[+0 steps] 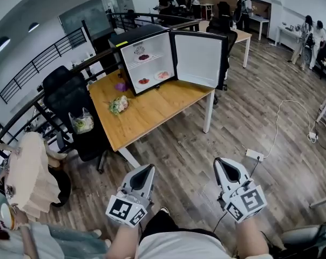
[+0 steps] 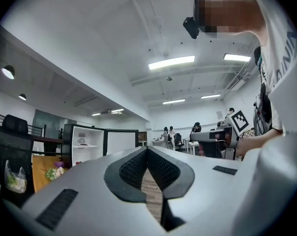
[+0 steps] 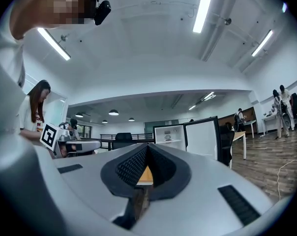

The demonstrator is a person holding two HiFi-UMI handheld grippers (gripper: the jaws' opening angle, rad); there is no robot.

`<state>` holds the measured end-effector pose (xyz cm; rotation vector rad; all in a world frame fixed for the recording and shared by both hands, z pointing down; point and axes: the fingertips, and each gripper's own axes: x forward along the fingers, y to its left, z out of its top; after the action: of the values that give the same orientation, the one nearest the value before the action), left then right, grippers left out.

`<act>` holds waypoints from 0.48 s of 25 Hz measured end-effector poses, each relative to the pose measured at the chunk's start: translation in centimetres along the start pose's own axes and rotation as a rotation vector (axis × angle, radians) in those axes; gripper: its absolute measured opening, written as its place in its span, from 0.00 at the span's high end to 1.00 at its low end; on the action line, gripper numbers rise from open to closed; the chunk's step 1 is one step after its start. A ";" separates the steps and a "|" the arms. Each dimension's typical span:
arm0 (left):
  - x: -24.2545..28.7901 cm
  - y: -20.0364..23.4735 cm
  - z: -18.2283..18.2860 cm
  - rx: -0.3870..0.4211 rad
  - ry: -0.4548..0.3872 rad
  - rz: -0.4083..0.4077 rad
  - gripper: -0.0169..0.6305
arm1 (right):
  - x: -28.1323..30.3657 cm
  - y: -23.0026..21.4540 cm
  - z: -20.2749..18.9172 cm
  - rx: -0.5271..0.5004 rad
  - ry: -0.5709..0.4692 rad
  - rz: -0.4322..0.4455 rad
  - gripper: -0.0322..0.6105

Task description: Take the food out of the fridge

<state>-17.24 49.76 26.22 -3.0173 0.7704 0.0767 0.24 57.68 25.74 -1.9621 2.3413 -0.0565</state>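
A small black fridge (image 1: 147, 58) stands open on the wooden table (image 1: 152, 112), its door (image 1: 198, 58) swung to the right. Inside, one plate of food (image 1: 144, 56) is on the upper shelf and two plates (image 1: 144, 81) (image 1: 162, 75) lie at the bottom. The fridge also shows far off in the left gripper view (image 2: 84, 144) and in the right gripper view (image 3: 170, 133). My left gripper (image 1: 150, 168) (image 2: 147, 149) and right gripper (image 1: 220, 161) (image 3: 147, 146) are both shut and hold nothing. They hover over the floor, well short of the table.
A leafy bunch (image 1: 119, 104) and a purple item (image 1: 121, 86) lie on the table left of the fridge. A black chair (image 1: 71, 99) with a plastic bag (image 1: 83, 122) stands at the table's left. A power strip (image 1: 255, 155) and cable lie on the floor. People stand at the back.
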 end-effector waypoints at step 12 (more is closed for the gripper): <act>9.3 5.4 -1.1 0.002 -0.008 -0.045 0.96 | 7.3 -6.2 -0.8 0.004 0.026 -0.023 0.92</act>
<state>-11.64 40.58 26.73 -3.0288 0.7010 0.0867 4.95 49.39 26.71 -1.9993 2.3328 -0.0889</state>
